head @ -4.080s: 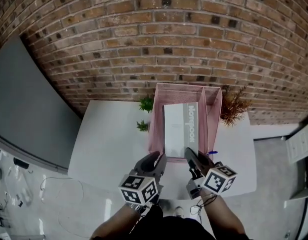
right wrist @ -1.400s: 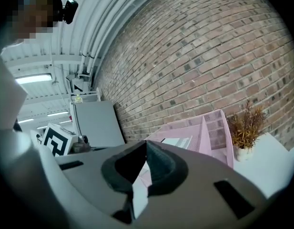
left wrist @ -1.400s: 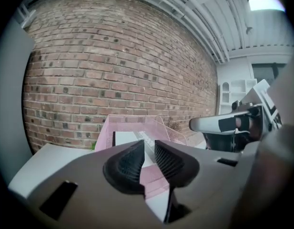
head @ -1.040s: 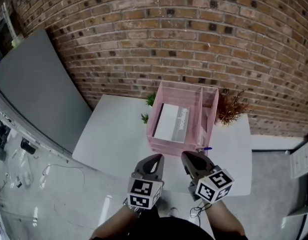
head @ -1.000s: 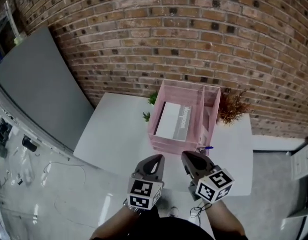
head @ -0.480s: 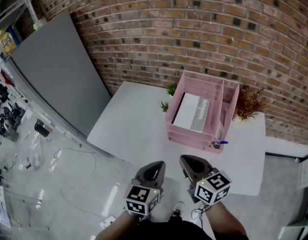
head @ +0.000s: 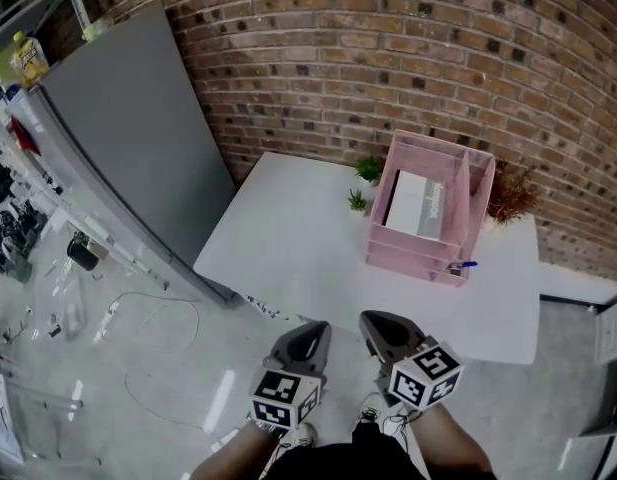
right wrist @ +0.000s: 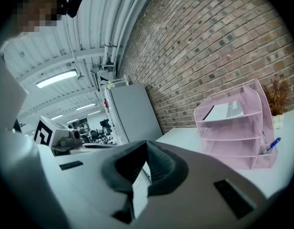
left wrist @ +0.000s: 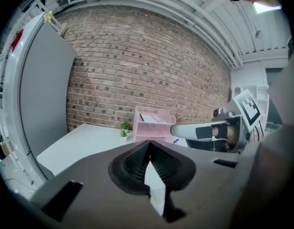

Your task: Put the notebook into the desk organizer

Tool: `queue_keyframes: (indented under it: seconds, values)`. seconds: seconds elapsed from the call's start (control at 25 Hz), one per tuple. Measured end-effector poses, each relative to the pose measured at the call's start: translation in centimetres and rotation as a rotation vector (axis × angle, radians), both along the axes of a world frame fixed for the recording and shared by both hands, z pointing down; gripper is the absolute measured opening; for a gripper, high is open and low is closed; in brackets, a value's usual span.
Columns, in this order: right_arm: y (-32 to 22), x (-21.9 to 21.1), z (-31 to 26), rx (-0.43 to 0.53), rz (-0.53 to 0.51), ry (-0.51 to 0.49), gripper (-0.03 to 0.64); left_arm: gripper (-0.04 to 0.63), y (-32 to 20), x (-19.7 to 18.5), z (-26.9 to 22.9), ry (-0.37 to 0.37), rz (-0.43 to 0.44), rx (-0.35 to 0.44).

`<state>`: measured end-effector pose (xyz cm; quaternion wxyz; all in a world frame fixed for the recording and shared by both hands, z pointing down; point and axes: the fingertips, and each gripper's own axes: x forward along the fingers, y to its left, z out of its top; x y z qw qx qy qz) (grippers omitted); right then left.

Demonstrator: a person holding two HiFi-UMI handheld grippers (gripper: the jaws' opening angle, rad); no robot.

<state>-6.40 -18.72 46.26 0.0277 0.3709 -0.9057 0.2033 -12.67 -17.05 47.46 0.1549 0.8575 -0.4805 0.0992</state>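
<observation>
Saw a white table [head: 308, 258] set against the brick wall [head: 388, 58]. Found a pink mesh desk organizer [head: 416, 256] standing toward its far right corner, two small green plants [head: 366, 173] just left of it, and a dried brown plant [head: 510, 196] at the corner itself.

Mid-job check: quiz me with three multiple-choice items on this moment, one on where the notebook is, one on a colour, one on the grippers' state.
1. Where does the notebook lie?
A. in the organizer's top tray
B. in its middle tray
C. in its bottom tray

2. What colour is the organizer?
A. blue
B. pink
C. black

3. How do the left gripper and right gripper stand?
A. both wide open
B. both shut, empty
C. one shut on the notebook

Answers:
1 A: the right gripper view shows it on the top tier.
2 B: its mesh is pink in every view.
3 B: each gripper's own view shows the pads together with nothing between them.
</observation>
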Motion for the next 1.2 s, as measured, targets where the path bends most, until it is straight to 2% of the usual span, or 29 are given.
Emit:
queue_keyframes:
  seconds: [0.2, 0.4, 0.64, 0.84, 1.2]
  values:
    - [3.8, -2.6, -0.5, 0.026, 0.070, 0.022, 0.003, 0.006, 2.8, -3.0, -0.3, 0.021, 0.060, 0.022]
    - [8.0, -2.6, -1.2, 0.049, 0.186, 0.047, 0.003, 0.006, 6.2, -3.6, -1.1, 0.050, 0.165, 0.046]
    - [13.2, -0.4, -1.1, 0.038, 0.340, 0.071, 0.003, 0.006, 10.1, -2.0, -1.3, 0.080, 0.305, 0.050]
    - [16.1, 1.7, -1.7, 0.040, 0.424, 0.089, 0.003, 0.006, 12.4, 0.1, -1.8, 0.098, 0.385, 0.053]
    - [18.0, 4.5, -2.6, 0.042, 0.466, 0.098, 0.003, 0.006, 13.6, 2.7, -2.4, 0.126, 0.412, 0.047]
